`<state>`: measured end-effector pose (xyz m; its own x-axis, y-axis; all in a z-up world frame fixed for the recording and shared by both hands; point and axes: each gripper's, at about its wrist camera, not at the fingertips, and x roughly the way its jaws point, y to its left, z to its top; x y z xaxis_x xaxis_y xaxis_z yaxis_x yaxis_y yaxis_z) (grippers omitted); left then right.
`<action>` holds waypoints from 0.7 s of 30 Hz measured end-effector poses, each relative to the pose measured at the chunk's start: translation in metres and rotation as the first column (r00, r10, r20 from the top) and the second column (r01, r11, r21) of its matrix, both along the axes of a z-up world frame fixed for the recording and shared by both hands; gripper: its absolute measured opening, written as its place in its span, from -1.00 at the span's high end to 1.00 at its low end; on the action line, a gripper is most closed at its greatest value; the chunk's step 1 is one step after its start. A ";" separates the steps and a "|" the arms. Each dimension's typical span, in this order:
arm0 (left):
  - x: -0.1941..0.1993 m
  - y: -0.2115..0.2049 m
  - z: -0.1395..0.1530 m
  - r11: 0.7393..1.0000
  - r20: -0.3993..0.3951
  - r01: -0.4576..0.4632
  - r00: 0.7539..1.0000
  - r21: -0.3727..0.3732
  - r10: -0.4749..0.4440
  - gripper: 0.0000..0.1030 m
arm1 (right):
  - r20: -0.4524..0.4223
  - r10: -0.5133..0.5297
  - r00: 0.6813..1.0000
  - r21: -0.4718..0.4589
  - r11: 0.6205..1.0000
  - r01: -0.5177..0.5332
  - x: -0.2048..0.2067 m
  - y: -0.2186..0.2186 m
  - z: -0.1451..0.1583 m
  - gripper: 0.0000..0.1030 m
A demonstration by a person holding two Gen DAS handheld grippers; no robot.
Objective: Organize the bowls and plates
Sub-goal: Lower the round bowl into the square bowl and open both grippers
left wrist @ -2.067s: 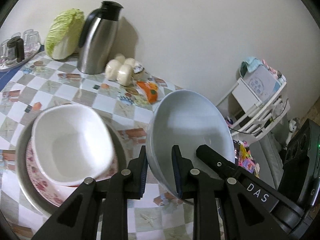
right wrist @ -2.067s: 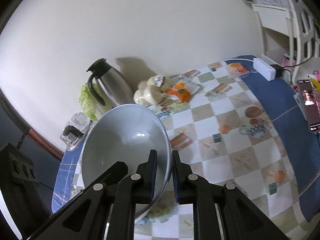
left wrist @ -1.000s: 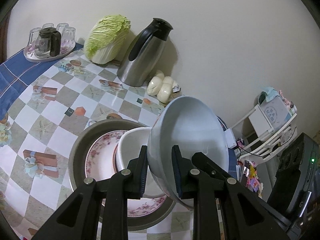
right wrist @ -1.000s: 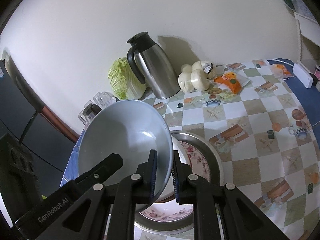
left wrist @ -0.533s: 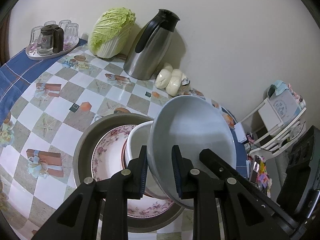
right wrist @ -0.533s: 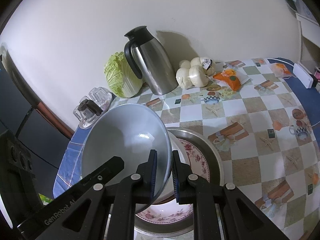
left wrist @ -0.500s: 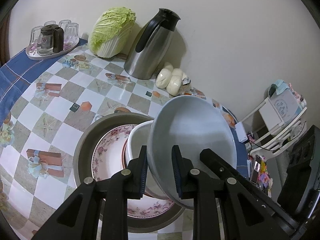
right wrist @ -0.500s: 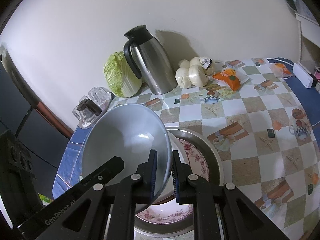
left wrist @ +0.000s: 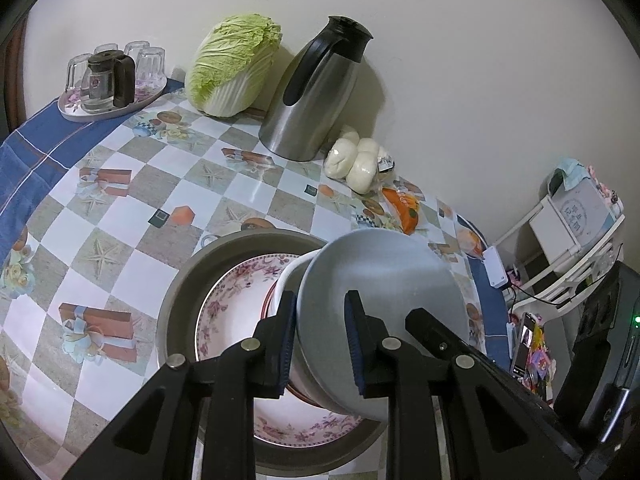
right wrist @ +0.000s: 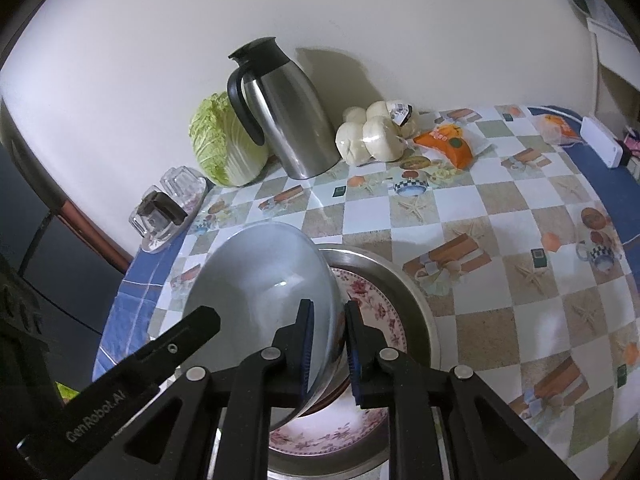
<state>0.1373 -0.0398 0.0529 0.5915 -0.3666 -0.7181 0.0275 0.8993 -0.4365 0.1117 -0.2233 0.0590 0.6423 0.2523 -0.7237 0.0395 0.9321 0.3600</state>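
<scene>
Both sets of fingers are clamped on opposite rim sections of one pale grey bowl [left wrist: 380,300]. The left gripper [left wrist: 322,336] pinches the rim at lower centre of its frame; the right gripper [right wrist: 327,344] pinches the opposite rim at lower centre of its own frame, one pad inside the wall and one outside.

The bowl hangs tilted over a stack at lower centre: a white bowl [left wrist: 290,284] sits on a floral plate [left wrist: 228,308], which rests in a metal pan [left wrist: 192,284] on the bench [left wrist: 132,216]. Whether the grey bowl touches the white one cannot be determined.

Task progress: the stack is already built, and nesting the grey bowl appears to be the step in hand. It is not yet released. No other loose plates or bowls are visible.

Difference from two seconds ago: the bowl then hung to the right of the stack; it now overlaps the white bowl and sits lower.
</scene>
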 end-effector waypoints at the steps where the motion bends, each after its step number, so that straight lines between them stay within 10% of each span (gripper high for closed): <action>1: 0.000 0.000 0.000 1.000 0.000 -0.003 1.000 0.001 0.003 0.54 | 0.004 -0.001 1.000 -0.012 1.000 0.001 0.000 0.001 0.000 0.64; 21: 0.004 0.014 -0.009 0.996 -0.038 -0.084 0.996 0.016 0.084 0.49 | 0.048 -0.038 0.998 -0.003 0.999 0.038 0.000 -0.011 0.002 0.63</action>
